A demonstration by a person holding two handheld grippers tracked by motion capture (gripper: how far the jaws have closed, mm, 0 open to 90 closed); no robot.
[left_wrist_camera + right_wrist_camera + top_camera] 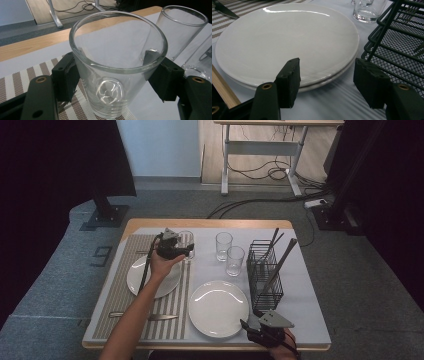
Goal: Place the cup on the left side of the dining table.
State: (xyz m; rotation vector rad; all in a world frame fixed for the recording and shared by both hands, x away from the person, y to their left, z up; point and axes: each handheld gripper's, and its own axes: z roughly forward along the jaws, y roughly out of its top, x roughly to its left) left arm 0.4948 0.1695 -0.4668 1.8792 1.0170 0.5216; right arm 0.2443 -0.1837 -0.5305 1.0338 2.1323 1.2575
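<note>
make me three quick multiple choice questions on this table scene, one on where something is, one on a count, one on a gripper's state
1. Where does the glass between the left gripper's jaws stand?
A. inside the wire basket
B. at the striped placemat's edge
C. on a plate

2. How many drinking glasses are on the table?
A. three
B. one
C. five

3. How is the right gripper?
A. shut on a knife
B. shut on a plate
C. open, holding nothing

Answers:
1 B: the left gripper view shows the glass base where the striped placemat meets the cloth.
2 A: the high view shows one at the left gripper and two more beside the wire basket.
3 C: its jaws stand apart before the stacked plates, with nothing between them.
</note>
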